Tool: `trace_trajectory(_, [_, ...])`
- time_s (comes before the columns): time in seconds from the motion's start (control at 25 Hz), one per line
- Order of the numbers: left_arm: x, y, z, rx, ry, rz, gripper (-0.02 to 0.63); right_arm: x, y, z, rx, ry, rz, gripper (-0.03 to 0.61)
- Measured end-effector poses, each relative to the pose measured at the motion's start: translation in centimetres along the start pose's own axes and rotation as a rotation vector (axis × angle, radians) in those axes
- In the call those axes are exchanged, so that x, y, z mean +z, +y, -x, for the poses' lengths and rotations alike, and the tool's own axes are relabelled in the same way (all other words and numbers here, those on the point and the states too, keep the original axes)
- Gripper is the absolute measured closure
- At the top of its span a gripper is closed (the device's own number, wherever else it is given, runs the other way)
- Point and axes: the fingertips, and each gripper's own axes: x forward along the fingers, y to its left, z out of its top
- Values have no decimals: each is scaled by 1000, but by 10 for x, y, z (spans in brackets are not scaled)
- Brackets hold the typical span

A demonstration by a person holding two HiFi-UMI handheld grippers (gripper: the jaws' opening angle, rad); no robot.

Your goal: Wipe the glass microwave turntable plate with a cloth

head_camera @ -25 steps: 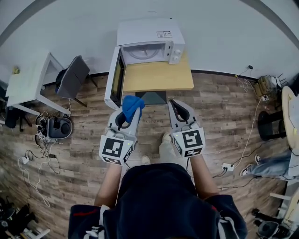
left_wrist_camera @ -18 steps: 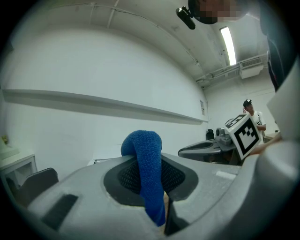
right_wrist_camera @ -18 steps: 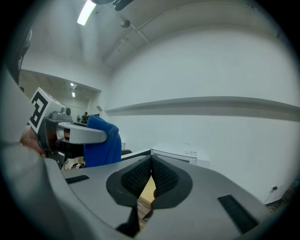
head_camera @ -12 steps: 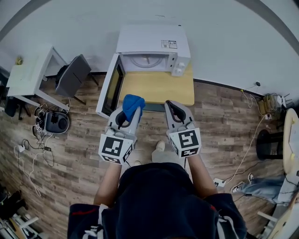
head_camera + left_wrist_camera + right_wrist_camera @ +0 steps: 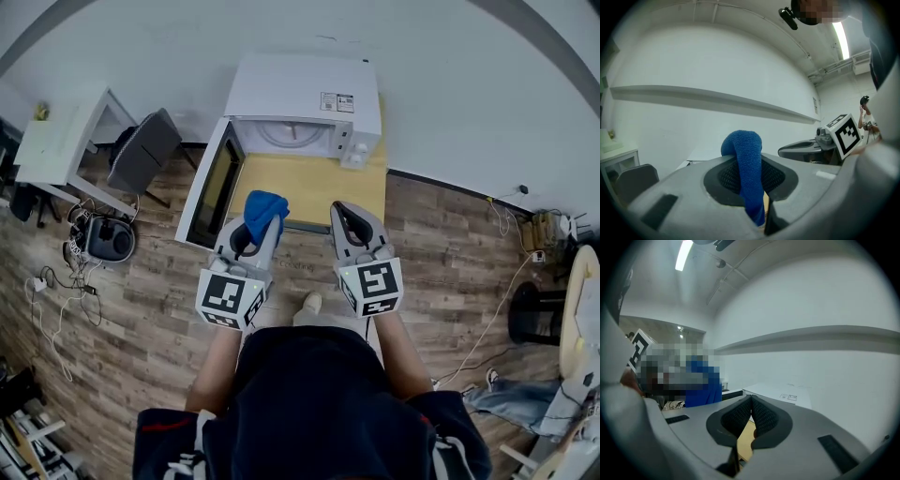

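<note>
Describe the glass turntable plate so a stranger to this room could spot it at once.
Find the white microwave standing on the wooden table, its door swung open to the left. Look inside it: the glass turntable plate is the pale round disc lying on the oven floor, the only circular thing in that boxy interior.

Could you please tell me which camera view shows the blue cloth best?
The left gripper view: the blue cloth fills its centre, pinched between the left gripper's jaws and looping above them. The head view shows only a small bunch at that gripper's tip; the right gripper view catches a partly blurred blue patch.
</note>
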Motion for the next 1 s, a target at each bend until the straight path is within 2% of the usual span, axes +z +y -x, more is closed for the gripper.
trace_trajectory(0.28, [-15,-2,-25,5,42,4,557,-13,-28,-12,0,16,-21,569])
trace_trajectory(0.56, [-35,16,-33,5,96,27,557,-28,-30,-35,0,56,-46,569])
trace_trajectory(1.0, [-70,49,-55,-74,165,66,557,-62,-25,-76,-40,150,-58,569])
